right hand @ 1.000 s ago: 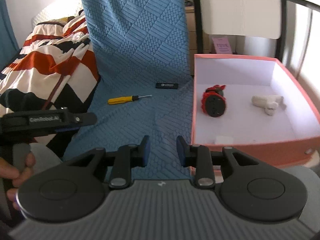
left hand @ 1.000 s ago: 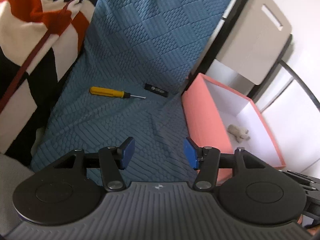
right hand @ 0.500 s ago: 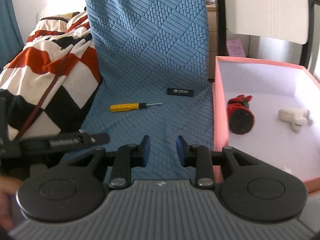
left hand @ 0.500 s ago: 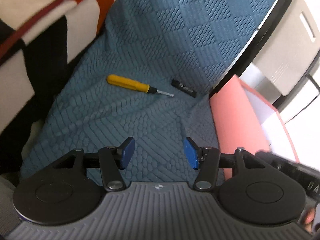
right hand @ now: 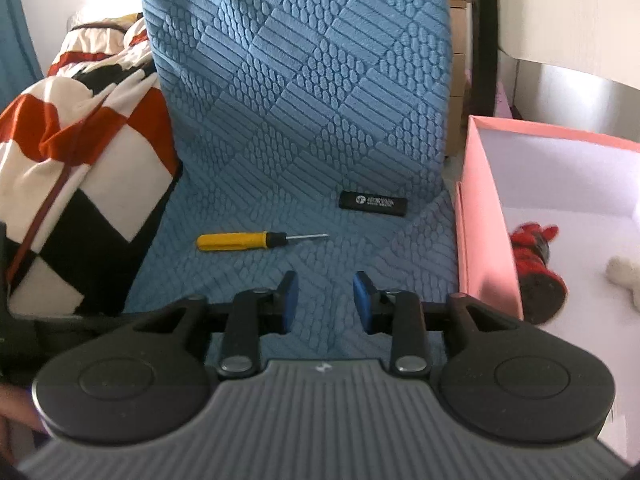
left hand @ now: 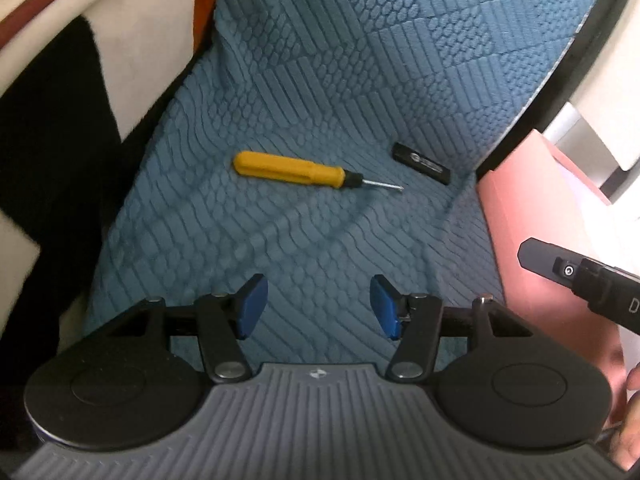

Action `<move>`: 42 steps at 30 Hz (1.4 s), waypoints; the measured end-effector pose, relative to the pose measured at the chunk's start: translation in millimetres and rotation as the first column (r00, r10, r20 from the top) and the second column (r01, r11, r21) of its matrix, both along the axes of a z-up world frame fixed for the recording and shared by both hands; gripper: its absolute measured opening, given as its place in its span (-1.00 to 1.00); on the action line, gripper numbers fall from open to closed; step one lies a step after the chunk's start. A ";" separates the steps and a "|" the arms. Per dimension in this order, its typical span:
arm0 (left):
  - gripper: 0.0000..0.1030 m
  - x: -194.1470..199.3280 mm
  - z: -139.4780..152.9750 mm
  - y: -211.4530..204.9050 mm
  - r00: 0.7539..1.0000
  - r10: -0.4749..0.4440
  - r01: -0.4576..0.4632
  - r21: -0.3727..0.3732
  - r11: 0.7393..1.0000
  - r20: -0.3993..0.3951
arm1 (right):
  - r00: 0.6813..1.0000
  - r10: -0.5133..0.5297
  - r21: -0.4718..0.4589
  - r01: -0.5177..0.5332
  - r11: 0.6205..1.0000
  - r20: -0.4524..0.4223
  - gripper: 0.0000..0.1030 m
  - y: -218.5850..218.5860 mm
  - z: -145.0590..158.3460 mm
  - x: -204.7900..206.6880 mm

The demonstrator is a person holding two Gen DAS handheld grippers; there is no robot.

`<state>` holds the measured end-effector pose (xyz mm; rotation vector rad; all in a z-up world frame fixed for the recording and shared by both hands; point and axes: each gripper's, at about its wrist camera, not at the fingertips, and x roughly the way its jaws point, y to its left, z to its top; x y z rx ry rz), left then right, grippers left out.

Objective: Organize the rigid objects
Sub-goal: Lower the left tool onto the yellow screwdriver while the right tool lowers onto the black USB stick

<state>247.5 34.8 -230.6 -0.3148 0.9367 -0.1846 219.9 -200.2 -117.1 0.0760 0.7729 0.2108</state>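
A yellow-handled screwdriver point(left hand: 289, 169) lies flat on the blue quilted cover point(left hand: 304, 80), its metal tip pointing right toward a small black bar with white print point(left hand: 421, 163), which rests a little farther back and to the right, apart from the tip. Seen from the left wrist, the left gripper point(left hand: 318, 306) hangs above the cover with its blue pads spread wide and nothing between them; the screwdriver sits farther away than the pads, slightly left of the gap, and the black bar is far and to the right of it. From the right wrist, the right gripper point(right hand: 325, 302) shows a narrower gap that is widening at this moment, also with only bare cover between the pads; the screwdriver point(right hand: 244, 241) lies beyond and left of the left pad, and the black bar point(right hand: 373, 203) lies farther off, just right of the gap. A pink box point(right hand: 486, 220) with a white inside stands at the right edge of the cover, near the black bar. Inside it are a red and black toy point(right hand: 538, 262) close to the near-left wall and a white object point(right hand: 624, 274) farther right. A striped red, white and black blanket point(right hand: 76, 168) is heaped to the left of the cover.
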 end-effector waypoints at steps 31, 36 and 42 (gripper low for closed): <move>0.21 130.2 1.9 -1.9 0.972 -0.235 0.226 0.221 0.949 0.017 | 0.963 0.185 -0.110 -0.209 0.972 -0.196 0.41 7.0 -63.0 185.0; 0.20 141.7 -7.5 -10.7 0.953 -0.302 0.295 0.229 0.928 -0.007 | 0.956 0.205 -0.123 -0.234 0.964 -0.211 0.41 10.0 -70.4 197.1; 0.20 143.2 -13.5 -28.2 0.933 -0.358 0.347 0.294 0.891 -0.016 | 0.967 0.130 -0.179 -0.171 0.969 -0.217 0.41 14.1 -85.0 215.2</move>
